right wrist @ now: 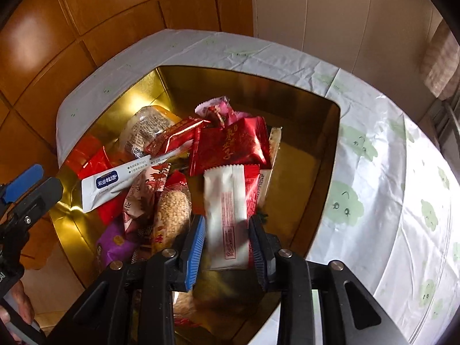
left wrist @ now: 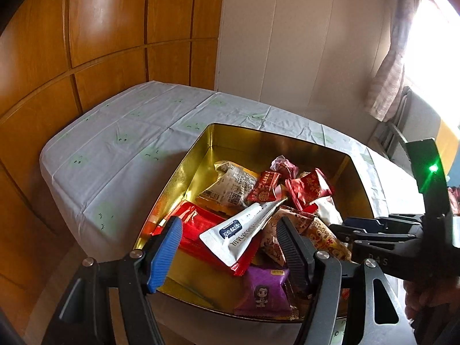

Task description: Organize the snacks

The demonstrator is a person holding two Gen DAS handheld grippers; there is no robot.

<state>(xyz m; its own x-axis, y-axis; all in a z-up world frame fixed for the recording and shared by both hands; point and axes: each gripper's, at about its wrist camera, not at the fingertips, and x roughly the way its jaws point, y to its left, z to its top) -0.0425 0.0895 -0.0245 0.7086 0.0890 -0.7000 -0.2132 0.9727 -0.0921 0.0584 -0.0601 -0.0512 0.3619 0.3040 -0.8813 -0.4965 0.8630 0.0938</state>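
Note:
A gold tin box (left wrist: 184,172) (right wrist: 325,155) on the table holds several wrapped snacks: red packets (left wrist: 309,188) (right wrist: 230,143), a white tube-shaped sachet (left wrist: 244,230) (right wrist: 115,184), a purple packet (left wrist: 263,290) (right wrist: 115,244) and a clear rice-cake pack (left wrist: 231,185). My left gripper (left wrist: 230,254) hangs open over the tin's near edge, empty. My right gripper (right wrist: 227,254) is over the tin with a white-and-red wrapper (right wrist: 228,215) between its jaws; the wrapper looks blurred and the pads stand close beside it. The right gripper also shows in the left wrist view (left wrist: 342,231).
The table carries a white cloth with green prints (left wrist: 129,143) (right wrist: 388,187). Wooden wall panels (left wrist: 100,43) stand behind and to the left. A curtain (left wrist: 394,66) and bright window are at the right, with a chair frame (left wrist: 394,135) below.

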